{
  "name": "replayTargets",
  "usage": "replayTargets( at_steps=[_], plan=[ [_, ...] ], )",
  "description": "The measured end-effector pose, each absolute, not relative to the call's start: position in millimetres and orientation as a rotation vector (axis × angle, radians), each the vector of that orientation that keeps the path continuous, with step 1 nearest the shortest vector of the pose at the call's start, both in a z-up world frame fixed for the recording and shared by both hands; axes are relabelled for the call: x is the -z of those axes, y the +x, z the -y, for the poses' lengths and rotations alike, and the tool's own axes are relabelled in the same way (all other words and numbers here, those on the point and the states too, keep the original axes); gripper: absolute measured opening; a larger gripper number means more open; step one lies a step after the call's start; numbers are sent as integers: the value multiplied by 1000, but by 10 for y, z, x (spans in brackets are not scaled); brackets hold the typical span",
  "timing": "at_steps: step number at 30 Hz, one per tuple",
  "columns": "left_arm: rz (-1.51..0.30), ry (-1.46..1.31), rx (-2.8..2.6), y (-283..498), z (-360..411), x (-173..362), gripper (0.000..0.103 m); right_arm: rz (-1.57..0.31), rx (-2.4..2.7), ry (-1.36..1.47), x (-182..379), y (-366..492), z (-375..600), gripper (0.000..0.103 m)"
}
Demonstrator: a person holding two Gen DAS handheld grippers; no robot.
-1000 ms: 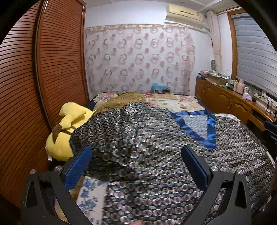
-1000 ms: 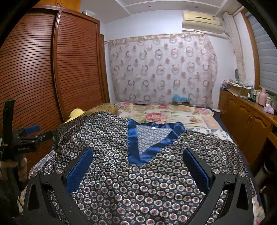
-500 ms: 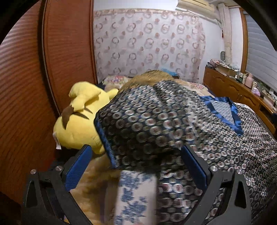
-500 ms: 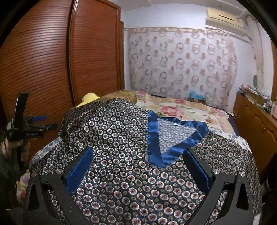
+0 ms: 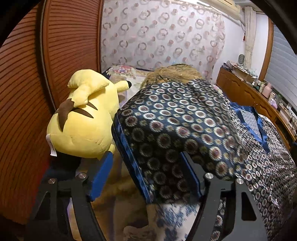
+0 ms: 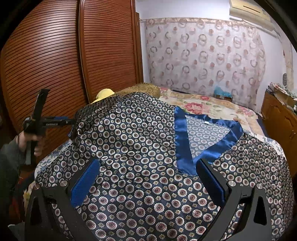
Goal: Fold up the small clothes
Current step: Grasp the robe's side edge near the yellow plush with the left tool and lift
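- One patterned garment (image 6: 141, 148), one yellow plush toy (image 5: 83, 118) at left of frame.
- My left gripper (image 5: 146, 174) tilts downward, jaws closing around the garment's sleeve edge (image 5: 133, 166).
- My right gripper (image 6: 146, 178) gapes empty above the cloth.

Slatted wooden wardrobe doors (image 6: 55, 61), ring-patterned curtain (image 6: 204, 55), wooden sideboard (image 5: 246, 96), wall air conditioner (image 6: 248, 9).

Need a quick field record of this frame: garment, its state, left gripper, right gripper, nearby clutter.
garment: dark patterned top with blue satin V-neck trim
state: spread flat on the bed, not yet folded
left gripper: jaws closing, sleeve edge between them, pads not yet pressing
right gripper: open, above the garment's middle, holding nothing
clutter: yellow plush toy left of the sleeve, against the wooden wardrobe door
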State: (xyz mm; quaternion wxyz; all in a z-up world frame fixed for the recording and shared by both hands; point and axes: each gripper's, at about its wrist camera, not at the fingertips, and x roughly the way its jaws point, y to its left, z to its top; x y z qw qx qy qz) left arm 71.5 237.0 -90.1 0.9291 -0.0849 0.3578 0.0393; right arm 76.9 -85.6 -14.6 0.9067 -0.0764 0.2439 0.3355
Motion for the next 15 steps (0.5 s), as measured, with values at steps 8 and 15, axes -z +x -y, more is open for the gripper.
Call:
replayTargets(
  at_steps=[8,15],
  plan=[
    [-732,-245,20,776,-2395,975,62,-511,-700,-154,197,755,860,103],
    [-727,-280,45,757,-2490,979,15,-511,-691,-139,248,783,837,103]
  ],
)
